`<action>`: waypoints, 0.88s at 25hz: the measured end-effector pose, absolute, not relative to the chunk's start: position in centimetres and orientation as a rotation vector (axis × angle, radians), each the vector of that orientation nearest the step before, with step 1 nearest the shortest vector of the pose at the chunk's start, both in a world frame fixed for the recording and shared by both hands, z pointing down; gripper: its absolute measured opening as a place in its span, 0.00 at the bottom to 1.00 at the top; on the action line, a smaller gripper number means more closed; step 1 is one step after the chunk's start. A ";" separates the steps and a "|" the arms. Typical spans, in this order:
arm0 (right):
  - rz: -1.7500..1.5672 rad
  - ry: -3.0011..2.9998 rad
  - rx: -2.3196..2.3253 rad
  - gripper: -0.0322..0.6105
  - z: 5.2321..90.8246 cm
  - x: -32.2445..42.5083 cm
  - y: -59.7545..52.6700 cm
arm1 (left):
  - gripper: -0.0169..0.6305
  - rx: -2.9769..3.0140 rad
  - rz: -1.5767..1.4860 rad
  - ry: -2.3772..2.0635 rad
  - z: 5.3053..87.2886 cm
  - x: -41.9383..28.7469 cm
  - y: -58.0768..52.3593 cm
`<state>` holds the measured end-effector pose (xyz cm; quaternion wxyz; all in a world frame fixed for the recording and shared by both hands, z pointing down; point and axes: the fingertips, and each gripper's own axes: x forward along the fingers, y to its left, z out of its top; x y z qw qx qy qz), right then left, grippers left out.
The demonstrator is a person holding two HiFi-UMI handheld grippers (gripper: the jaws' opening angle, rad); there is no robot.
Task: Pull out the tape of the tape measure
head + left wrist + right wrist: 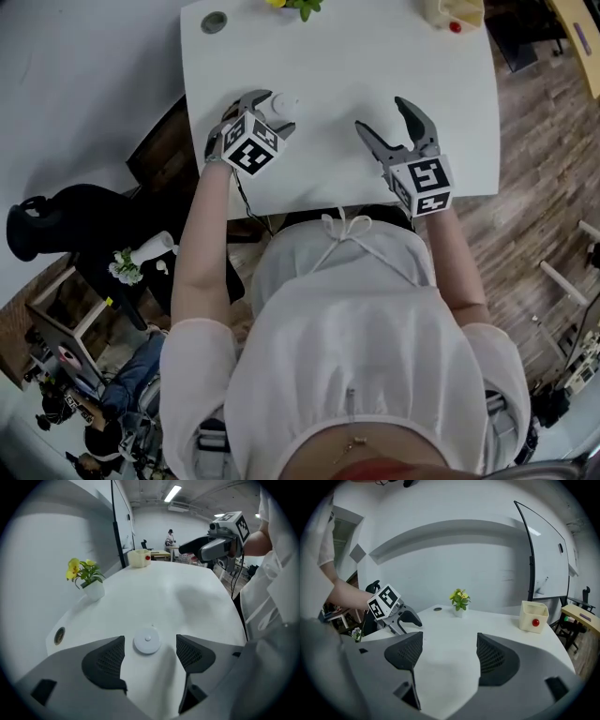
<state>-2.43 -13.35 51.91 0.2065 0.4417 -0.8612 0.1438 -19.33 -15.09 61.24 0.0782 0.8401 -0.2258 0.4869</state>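
The tape measure [284, 106] is a small round white disc lying flat on the white table [337, 66]. In the left gripper view the tape measure [147, 641] sits just ahead of the gap between the jaws, touching neither, with no tape drawn out. My left gripper [267, 112] is open around it near the table's front left. My right gripper [382, 114] stands open over bare table to the right, nothing between its fingers. The right gripper view does not show the disc; there the left gripper [393, 613] stands in front of it.
A small white pot of yellow flowers [87, 579] stands at the table's far edge, a cream box with a red button [533, 616] at the far right corner, and a round cable hole [214, 22] at the far left. A black chair [66, 225] stands left of the person.
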 end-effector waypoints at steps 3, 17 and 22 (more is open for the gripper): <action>0.382 -2.371 1.226 0.61 52.5 -2.2 -13.4 | 0.58 2.515 1.573 -0.563 62.6 -19.1 -15.6; 0.440 -2.351 1.266 0.59 53.1 -0.7 -14.7 | 0.41 2.443 1.629 -0.215 63.6 -17.8 -15.6; 0.471 -2.352 1.266 0.58 53.2 -0.9 -15.1 | 0.38 2.450 1.567 -0.299 63.5 -17.7 -15.9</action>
